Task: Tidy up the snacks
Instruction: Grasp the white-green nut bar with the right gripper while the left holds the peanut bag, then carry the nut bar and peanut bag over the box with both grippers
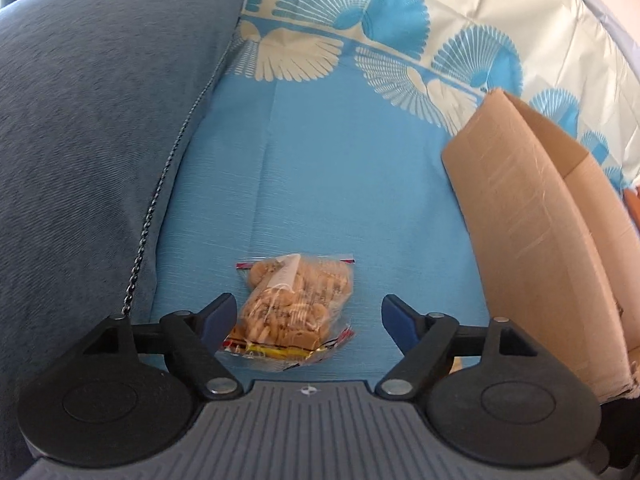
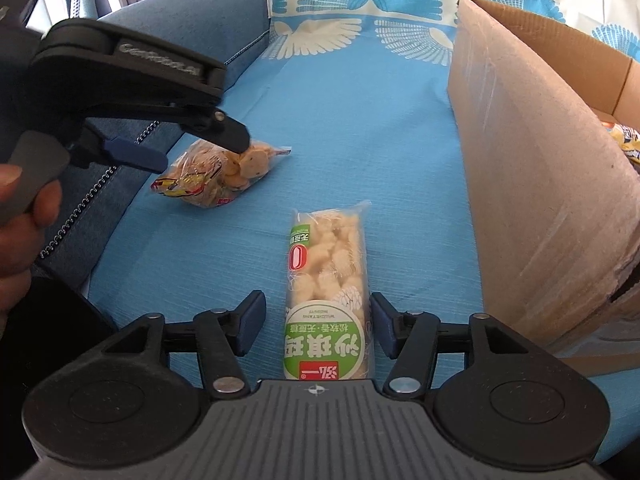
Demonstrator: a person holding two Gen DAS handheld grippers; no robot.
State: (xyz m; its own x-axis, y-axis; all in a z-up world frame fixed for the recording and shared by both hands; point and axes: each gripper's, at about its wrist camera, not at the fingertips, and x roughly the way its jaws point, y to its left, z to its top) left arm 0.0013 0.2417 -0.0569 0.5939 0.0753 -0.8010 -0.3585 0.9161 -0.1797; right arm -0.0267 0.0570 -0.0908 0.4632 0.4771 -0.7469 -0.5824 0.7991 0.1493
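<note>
A clear bag of small round biscuits (image 1: 294,304) lies on the blue patterned cloth (image 1: 320,168). My left gripper (image 1: 309,314) stands open around it, the bag nearer the left pad, neither pad pressing. The right wrist view shows that same bag (image 2: 212,178) under the left gripper (image 2: 204,154), held by a hand (image 2: 20,208). A long green-labelled pack of pale puffed squares (image 2: 326,280) lies lengthwise between the open fingers of my right gripper (image 2: 317,312); the right pad is close to the pack's edge and the left pad is apart from it.
An open cardboard box (image 1: 532,220) (image 2: 540,160) stands at the right, a yellow snack packet (image 2: 624,136) showing inside. A blue-grey sofa cushion (image 1: 100,140) (image 2: 192,40) borders the cloth on the left. Bare cloth (image 2: 352,112) stretches beyond the snacks.
</note>
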